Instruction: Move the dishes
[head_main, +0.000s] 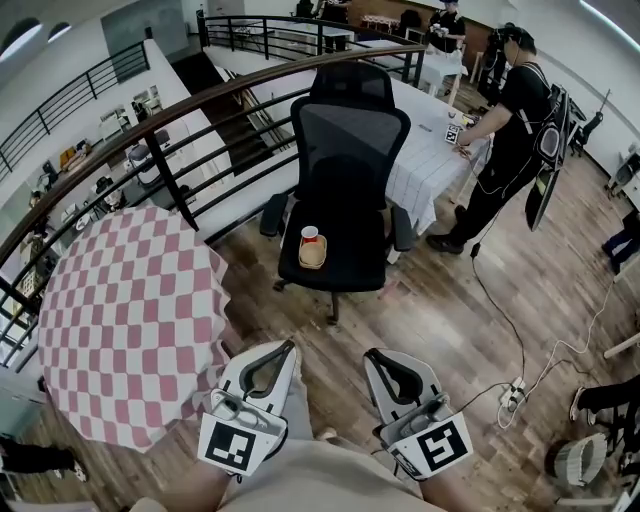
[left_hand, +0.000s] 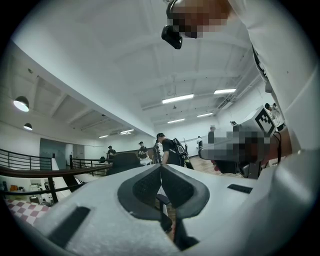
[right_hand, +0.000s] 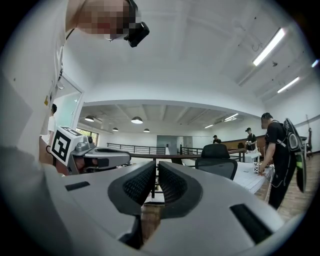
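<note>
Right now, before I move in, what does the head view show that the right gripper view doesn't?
Only the head view: a red cup and a tan dish on the seat of the black office chair, plus the pink checkered table at left.
Only the right gripper view: ceiling lamps, and a close look at the right hand-held gripper, jaws together with nothing between them.
Both: the chair, the left hand-held gripper, and a person in black at the white table.
</note>
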